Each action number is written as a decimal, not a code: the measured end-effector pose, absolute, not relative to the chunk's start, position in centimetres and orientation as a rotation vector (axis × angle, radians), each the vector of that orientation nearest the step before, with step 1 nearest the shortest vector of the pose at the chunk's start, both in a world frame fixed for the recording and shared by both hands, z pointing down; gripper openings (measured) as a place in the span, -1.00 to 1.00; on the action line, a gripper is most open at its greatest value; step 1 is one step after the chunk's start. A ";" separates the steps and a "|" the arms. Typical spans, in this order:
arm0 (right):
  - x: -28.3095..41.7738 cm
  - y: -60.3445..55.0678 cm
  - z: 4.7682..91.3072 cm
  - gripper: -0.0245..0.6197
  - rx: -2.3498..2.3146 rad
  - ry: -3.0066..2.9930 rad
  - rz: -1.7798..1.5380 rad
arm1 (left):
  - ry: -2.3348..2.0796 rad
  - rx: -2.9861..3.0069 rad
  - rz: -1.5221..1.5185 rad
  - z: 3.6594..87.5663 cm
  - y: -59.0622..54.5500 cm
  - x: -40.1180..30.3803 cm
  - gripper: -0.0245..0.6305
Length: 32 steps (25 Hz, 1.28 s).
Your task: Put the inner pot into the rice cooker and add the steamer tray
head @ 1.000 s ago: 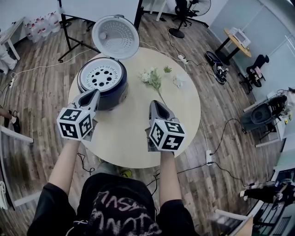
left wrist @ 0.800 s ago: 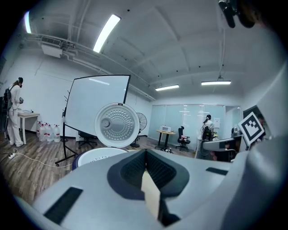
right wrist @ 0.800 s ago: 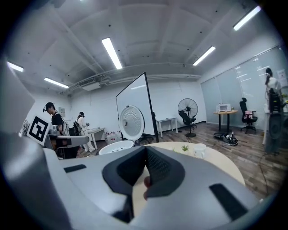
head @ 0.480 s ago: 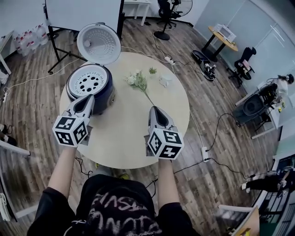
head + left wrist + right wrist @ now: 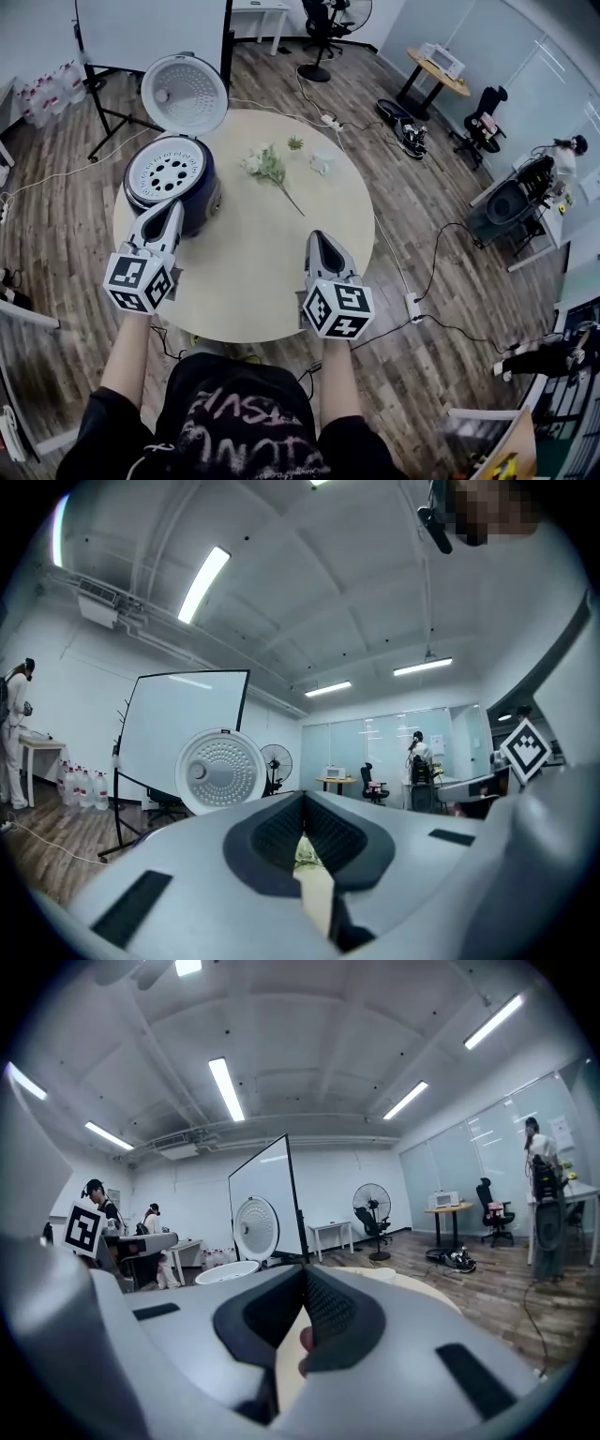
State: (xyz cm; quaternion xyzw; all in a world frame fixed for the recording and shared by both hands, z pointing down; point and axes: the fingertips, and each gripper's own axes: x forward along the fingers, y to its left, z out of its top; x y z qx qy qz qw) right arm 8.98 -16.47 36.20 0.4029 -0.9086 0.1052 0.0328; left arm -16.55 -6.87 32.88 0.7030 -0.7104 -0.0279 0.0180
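The dark blue rice cooker (image 5: 192,202) stands at the left of the round table (image 5: 253,262). Its round white lid (image 5: 184,93) is tipped open behind it. A white perforated steamer tray (image 5: 167,174) lies in the cooker's mouth; no pot shows beneath it. My left gripper (image 5: 173,208) is shut and empty, its tips just in front of the cooker's near side. My right gripper (image 5: 320,238) is shut and empty over the table's near right part. The left gripper view shows the lid (image 5: 223,772) beyond the shut left gripper (image 5: 305,834). The right gripper view shows the lid (image 5: 255,1228) and tray rim (image 5: 223,1272).
A sprig of white flowers (image 5: 266,170) and a small white object (image 5: 322,166) lie on the far side of the table. Cables and a power strip (image 5: 411,307) run over the wooden floor. A whiteboard stand (image 5: 94,122), a fan (image 5: 330,19) and chairs stand behind.
Both grippers have drawn back from the cooker toward the near table edge, still shut. The head view has shifted, so the table sits further left and up.
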 end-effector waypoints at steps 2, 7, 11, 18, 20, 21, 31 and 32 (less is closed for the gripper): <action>9.7 -16.0 36.0 -0.91 1.251 -2.816 0.316 | -2.213 2.186 -0.092 33.0 -6.6 -16.3 -0.88; 11.6 -14.8 35.9 -0.91 1.298 -2.822 0.250 | -2.228 2.210 -0.136 32.6 -5.4 -15.6 -0.88; 12.8 -14.5 35.9 -0.91 1.323 -2.822 0.229 | -2.230 2.230 -0.136 32.7 -5.2 -15.0 -0.89; 13.6 -13.8 35.8 -0.91 1.348 -2.812 0.150 | -2.241 2.231 -0.126 33.0 -5.2 -14.9 -0.88; 13.9 -13.9 35.7 -0.91 1.361 -2.815 0.165 | -2.251 2.235 -0.116 32.8 -5.2 -14.9 -0.89; 14.1 -13.9 35.7 -0.91 1.366 -2.818 0.171 | -2.256 2.235 -0.113 32.7 -5.2 -14.9 -0.89; 16.0 -14.8 35.9 -0.91 1.411 -2.806 0.172 | -2.295 2.221 -0.046 33.3 -5.2 -15.1 -0.89; 16.0 -14.9 35.8 -0.91 1.413 -2.806 0.175 | -2.296 2.220 -0.046 33.2 -5.2 -15.3 -0.89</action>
